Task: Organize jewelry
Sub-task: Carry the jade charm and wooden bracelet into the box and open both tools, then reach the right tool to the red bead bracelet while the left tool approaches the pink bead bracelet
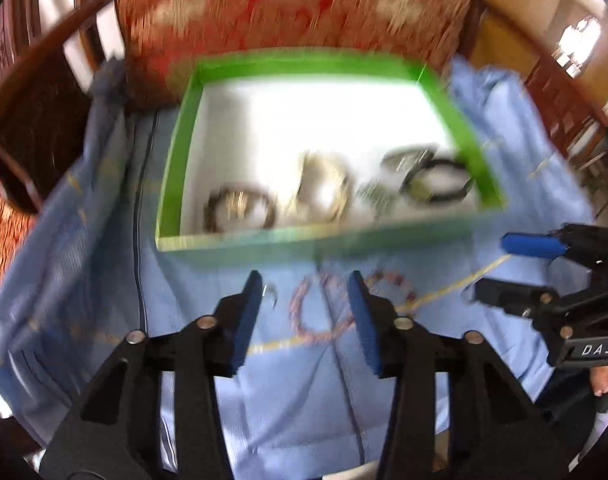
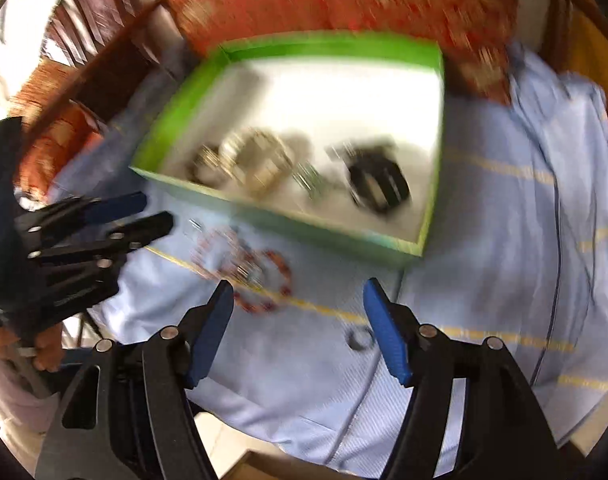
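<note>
Hovering spread-fingered, left gripper (image 1: 308,312), right gripper (image 2: 297,330)

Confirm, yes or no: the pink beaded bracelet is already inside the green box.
No, the pink beaded bracelet lies on the blue cloth, in front of the green box.

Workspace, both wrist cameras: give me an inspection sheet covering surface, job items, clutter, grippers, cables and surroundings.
Surface: wrinkled blue cloth with yellow stripes.
Job's things: green box, white inside, holds several blurred bracelets; pink bead bracelet, red bead bracelet and small metal ring lie outside on the cloth.
Clutter: nothing seen.
Grippers: left gripper open above the pink bead bracelet, right gripper open, both empty.
Cables: nothing seen.
Surroundings: red patterned cushion, dark wooden frame.
</note>
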A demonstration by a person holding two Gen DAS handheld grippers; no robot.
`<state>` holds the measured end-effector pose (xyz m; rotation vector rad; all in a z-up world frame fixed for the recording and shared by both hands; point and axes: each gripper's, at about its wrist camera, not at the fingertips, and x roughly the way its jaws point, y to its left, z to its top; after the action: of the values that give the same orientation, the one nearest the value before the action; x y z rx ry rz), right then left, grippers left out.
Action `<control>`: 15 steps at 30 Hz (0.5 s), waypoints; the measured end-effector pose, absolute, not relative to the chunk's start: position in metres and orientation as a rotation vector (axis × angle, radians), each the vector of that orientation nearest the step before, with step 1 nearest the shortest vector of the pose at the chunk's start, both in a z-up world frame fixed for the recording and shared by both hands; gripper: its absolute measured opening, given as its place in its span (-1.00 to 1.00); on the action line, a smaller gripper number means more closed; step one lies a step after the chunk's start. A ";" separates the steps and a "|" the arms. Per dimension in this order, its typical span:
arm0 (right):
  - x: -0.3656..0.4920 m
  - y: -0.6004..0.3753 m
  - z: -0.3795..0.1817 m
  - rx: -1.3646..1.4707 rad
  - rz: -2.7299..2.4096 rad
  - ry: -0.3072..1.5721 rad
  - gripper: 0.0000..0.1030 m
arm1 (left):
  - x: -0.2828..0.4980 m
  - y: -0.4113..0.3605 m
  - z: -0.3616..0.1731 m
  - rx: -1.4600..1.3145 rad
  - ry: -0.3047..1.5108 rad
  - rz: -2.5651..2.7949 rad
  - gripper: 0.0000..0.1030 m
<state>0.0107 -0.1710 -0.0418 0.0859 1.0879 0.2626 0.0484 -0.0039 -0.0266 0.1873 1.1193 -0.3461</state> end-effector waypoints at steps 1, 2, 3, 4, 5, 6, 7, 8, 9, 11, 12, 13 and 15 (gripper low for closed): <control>0.014 -0.169 -0.050 0.085 0.256 1.109 0.12 | 0.051 -0.005 -0.038 0.197 1.165 -0.320 -0.31; 0.017 -0.167 -0.057 0.075 0.256 1.122 0.02 | 0.053 -0.005 -0.046 0.205 1.197 -0.309 -0.34; 0.021 -0.162 -0.064 0.051 0.252 1.129 -0.08 | 0.055 -0.007 -0.054 0.212 1.226 -0.298 -0.36; 0.024 -0.157 -0.070 0.018 0.239 1.130 -0.12 | 0.057 -0.009 -0.061 0.223 1.253 -0.284 -0.37; 0.026 -0.153 -0.074 0.001 0.234 1.132 -0.17 | 0.058 -0.010 -0.067 0.231 1.268 -0.276 -0.37; 0.029 -0.148 -0.079 -0.006 0.241 1.136 -0.17 | 0.059 -0.011 -0.071 0.236 1.278 -0.271 -0.37; 0.032 -0.144 -0.082 -0.007 0.252 1.138 -0.17 | 0.060 -0.012 -0.075 0.242 1.288 -0.266 -0.37; 0.034 -0.138 -0.086 -0.013 0.264 1.133 -0.18 | 0.060 -0.013 -0.078 0.249 1.295 -0.260 -0.37; 0.036 -0.134 -0.088 -0.024 0.267 1.125 -0.18 | 0.060 -0.012 -0.082 0.259 1.303 -0.254 -0.37; 0.041 -0.124 -0.096 -0.083 0.249 1.124 -0.24 | 0.060 -0.011 -0.088 0.273 1.321 -0.242 -0.35; 0.042 -0.122 -0.102 -0.118 0.223 1.133 -0.38 | 0.059 -0.009 -0.088 0.268 1.319 -0.245 -0.35; 0.044 -0.116 -0.100 -0.132 0.215 1.125 -0.42 | 0.058 -0.008 -0.088 0.268 1.321 -0.249 -0.35; 0.042 -0.116 -0.099 -0.157 0.210 1.143 -0.77 | 0.056 -0.005 -0.088 0.269 1.325 -0.251 -0.41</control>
<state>0.0416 -0.1162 -0.0994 -0.1571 1.1426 0.2103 0.0556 -0.0049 -0.0884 0.2693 1.3247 -0.2513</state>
